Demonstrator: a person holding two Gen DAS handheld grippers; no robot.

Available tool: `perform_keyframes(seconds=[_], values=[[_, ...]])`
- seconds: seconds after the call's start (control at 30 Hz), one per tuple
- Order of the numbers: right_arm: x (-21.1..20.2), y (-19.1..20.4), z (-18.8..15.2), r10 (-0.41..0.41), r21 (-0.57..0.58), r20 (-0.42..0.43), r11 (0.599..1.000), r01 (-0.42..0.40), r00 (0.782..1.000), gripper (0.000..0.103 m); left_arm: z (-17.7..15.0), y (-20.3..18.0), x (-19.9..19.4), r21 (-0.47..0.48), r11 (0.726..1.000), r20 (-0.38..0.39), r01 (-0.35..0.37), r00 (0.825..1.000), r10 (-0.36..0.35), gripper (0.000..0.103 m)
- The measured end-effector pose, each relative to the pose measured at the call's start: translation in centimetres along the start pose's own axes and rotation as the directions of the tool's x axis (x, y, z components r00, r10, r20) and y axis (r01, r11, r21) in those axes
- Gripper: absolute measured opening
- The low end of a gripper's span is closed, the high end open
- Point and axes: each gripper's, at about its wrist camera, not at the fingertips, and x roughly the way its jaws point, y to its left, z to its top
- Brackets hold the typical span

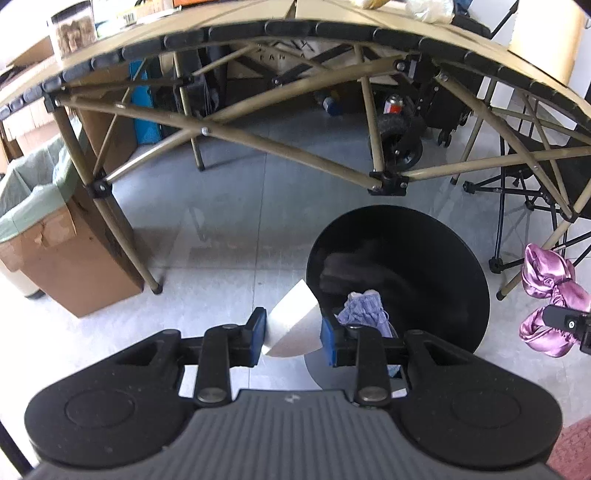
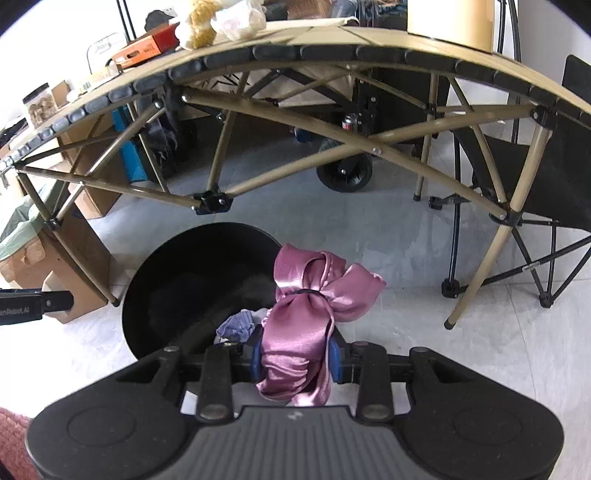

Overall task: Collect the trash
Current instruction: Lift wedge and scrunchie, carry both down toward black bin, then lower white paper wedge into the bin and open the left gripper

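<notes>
Trash run on both sides: the left gripper [image 1: 293,336] has its blue pads clamped on a white paper piece [image 1: 293,326] right at the near rim of the black bin [image 1: 424,258] on the floor. The right gripper [image 2: 295,356] is squeezed tight around a shiny pink satin bow [image 2: 314,314], held just beside the bin's right edge. Inside the bin there's a crumpled purple cloth [image 1: 364,312], and the tan folding table [image 1: 258,22] stands behind it all.
</notes>
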Motion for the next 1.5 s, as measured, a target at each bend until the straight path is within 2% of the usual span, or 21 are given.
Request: perform_keyframes(seconds=[0.17,0.53,1.5], values=[[0.5,0.1,0.0,0.003,-0.004,-0.015,1.0,-0.003,1.0,0.032,0.5,-0.6,1.0,-0.017,1.0,-0.054,0.008,0.999,-0.008,0.031],[1.4,-0.7,0.0,-0.015,0.013,-0.042,1.0,0.015,0.999,0.032,1.0,-1.7,2.1,-0.02,1.0,-0.105,0.011,0.994,-0.013,0.031],[2.0,-3.6,-0.9,-0.068,0.076,-0.078,0.994,0.074,0.995,0.032,3.1,-8.6,3.8,0.007,0.997,-0.16,0.074,0.985,-0.072,0.031]])
